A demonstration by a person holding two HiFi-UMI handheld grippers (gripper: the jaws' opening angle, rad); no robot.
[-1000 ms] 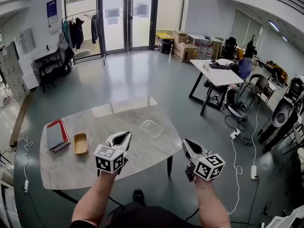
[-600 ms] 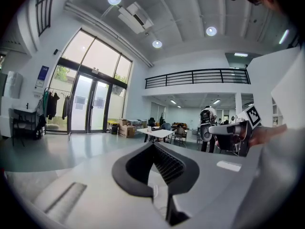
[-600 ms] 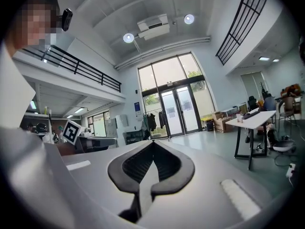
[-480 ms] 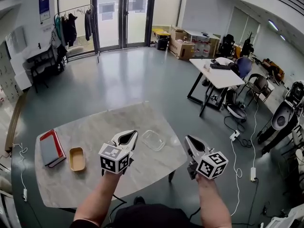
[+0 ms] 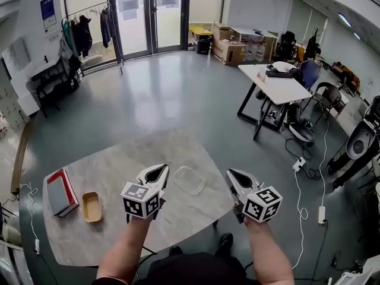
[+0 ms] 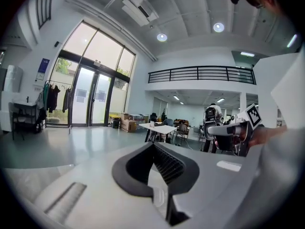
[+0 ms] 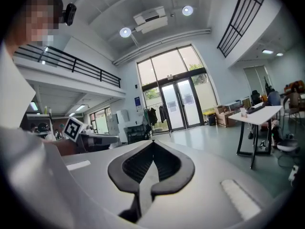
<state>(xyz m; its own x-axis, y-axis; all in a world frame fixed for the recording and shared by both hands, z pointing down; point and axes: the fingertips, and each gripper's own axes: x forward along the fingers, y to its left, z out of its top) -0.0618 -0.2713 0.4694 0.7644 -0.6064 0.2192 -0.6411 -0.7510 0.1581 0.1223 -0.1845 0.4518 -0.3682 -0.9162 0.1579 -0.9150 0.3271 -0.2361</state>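
In the head view my left gripper hangs above the marble table, its tip pointing up and away, jaws shut with nothing between them. Just to its right on the tabletop lies a clear glass dish. My right gripper is held off the table's right edge over the grey floor, also shut and empty. Both gripper views look out level across the hall: the left gripper and the right gripper each show their tips meeting.
A tan tray and a red-edged book lie at the table's left end. A white desk with chairs stands far right, cables trail on the floor, a clothes rack and cardboard boxes stand by the glass doors.
The head camera has shifted, so the table and its objects sit slightly lower and further left in view. Both grippers keep their raised pose and stay shut.
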